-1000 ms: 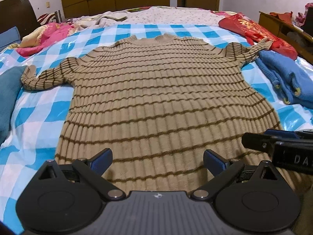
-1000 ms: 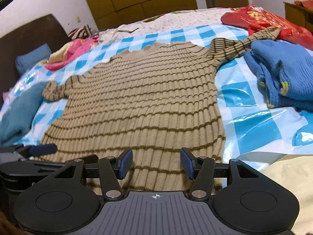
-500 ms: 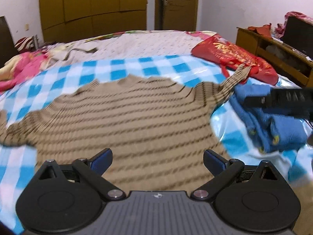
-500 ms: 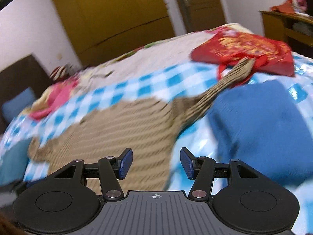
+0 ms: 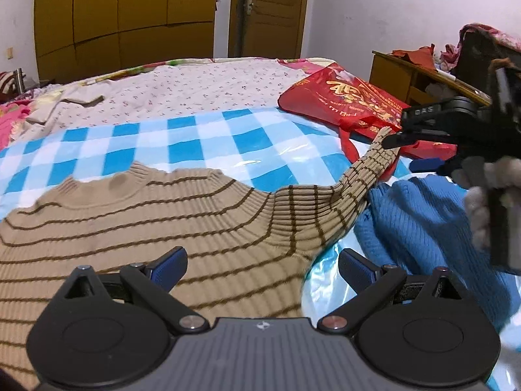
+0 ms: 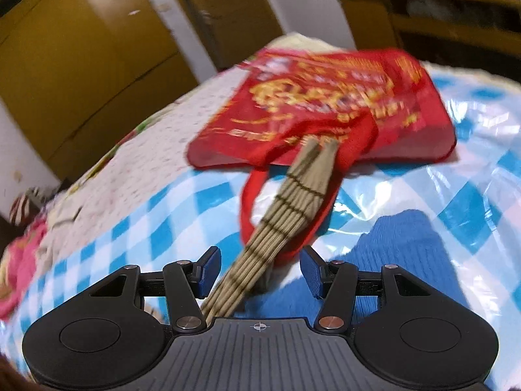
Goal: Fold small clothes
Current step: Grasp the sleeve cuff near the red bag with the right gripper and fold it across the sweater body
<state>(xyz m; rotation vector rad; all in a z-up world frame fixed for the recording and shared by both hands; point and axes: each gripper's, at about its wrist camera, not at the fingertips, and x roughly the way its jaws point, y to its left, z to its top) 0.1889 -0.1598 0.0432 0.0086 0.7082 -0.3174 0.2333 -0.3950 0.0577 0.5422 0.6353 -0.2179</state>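
Observation:
A tan sweater with dark brown stripes (image 5: 146, 224) lies flat on the blue-and-white checked sheet (image 5: 202, 140). Its right sleeve (image 5: 371, 169) stretches out to the red bag. My left gripper (image 5: 262, 265) is open and empty, low over the sweater's right shoulder area. My right gripper (image 6: 259, 268) is open, and the sleeve (image 6: 293, 195) runs between its fingers without being pinched. In the left wrist view the right gripper (image 5: 420, 143) hovers at the sleeve's cuff, held by a gloved hand.
A red bag with gold print (image 5: 351, 104) lies at the sleeve's end; it also shows in the right wrist view (image 6: 329, 104). A blue knit garment (image 5: 420, 218) lies right of the sweater. A wooden cabinet (image 5: 416, 75) stands at right, wardrobes (image 5: 123, 22) behind.
Both grippers have moved from the sweater's hem up toward its right shoulder and sleeve. The right gripper now sits over the right sleeve near the red bag. Both remain open.

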